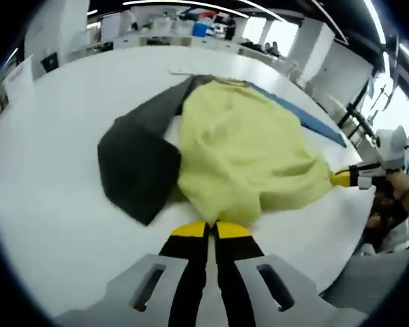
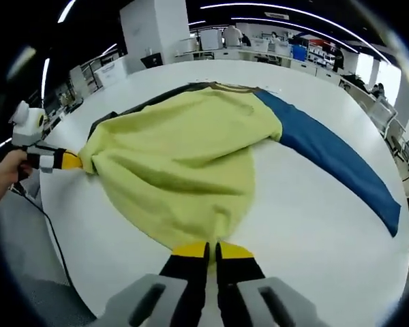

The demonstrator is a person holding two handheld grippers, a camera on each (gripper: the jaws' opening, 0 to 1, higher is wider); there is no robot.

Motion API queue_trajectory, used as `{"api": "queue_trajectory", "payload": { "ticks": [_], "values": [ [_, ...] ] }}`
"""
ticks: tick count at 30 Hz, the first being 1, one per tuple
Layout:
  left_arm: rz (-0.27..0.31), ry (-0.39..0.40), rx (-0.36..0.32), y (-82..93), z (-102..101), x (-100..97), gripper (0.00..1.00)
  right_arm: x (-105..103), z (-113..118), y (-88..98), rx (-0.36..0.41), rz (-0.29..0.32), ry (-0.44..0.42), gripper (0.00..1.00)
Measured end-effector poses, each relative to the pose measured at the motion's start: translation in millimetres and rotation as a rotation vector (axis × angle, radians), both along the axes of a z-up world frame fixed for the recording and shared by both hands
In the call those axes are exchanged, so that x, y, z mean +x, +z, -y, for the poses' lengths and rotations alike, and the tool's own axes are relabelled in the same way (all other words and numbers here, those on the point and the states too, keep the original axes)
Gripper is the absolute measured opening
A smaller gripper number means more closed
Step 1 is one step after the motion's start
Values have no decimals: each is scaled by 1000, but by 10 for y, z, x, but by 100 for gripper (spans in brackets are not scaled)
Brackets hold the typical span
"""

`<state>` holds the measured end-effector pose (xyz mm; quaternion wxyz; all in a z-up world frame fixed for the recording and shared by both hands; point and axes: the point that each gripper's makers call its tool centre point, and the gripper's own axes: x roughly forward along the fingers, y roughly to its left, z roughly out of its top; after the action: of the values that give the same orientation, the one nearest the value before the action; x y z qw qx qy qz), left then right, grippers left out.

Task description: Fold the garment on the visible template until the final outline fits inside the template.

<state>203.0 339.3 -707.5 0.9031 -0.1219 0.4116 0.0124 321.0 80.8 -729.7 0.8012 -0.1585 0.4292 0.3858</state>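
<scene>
Nearest the lens in the left gripper view, the left hand-held gripper (image 1: 210, 230) rises from the bottom centre with its yellow-tipped jaws pressed together at the near hem of the garment (image 1: 242, 153); the cloth edge sits right at the tips, so it appears clamped on the hem. In the right gripper view the right hand-held gripper (image 2: 212, 251) stands the same way at bottom centre, jaws together on the nearest edge of the same garment (image 2: 180, 160).

The garment is a yellow-green body with a dark grey sleeve (image 1: 140, 163) spread toward the left of the left gripper view and a blue sleeve (image 2: 334, 160) trailing to the right edge of the right gripper view. It lies on the white bench (image 1: 61, 204), bunched and lifted slightly at both pinched points. No template outline can be made out under the cloth.

The relation that matters: the two grippers face each other across the hem, each appearing at the far side of the other's view, held by a hand (image 2: 3, 178) at the left edge. The garment's long axis runs away from both, toward the collar at upper centre. My judgement is that both are equally placed to carry the hem forward toward the collar, low and level.
</scene>
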Motion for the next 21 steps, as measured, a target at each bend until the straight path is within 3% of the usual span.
{"api": "queue_trajectory", "payload": {
  "ticks": [21],
  "values": [
    [-71,-249,99,11,177,-255,0,-44,563,214,-66,30,-17,0]
  ]
}}
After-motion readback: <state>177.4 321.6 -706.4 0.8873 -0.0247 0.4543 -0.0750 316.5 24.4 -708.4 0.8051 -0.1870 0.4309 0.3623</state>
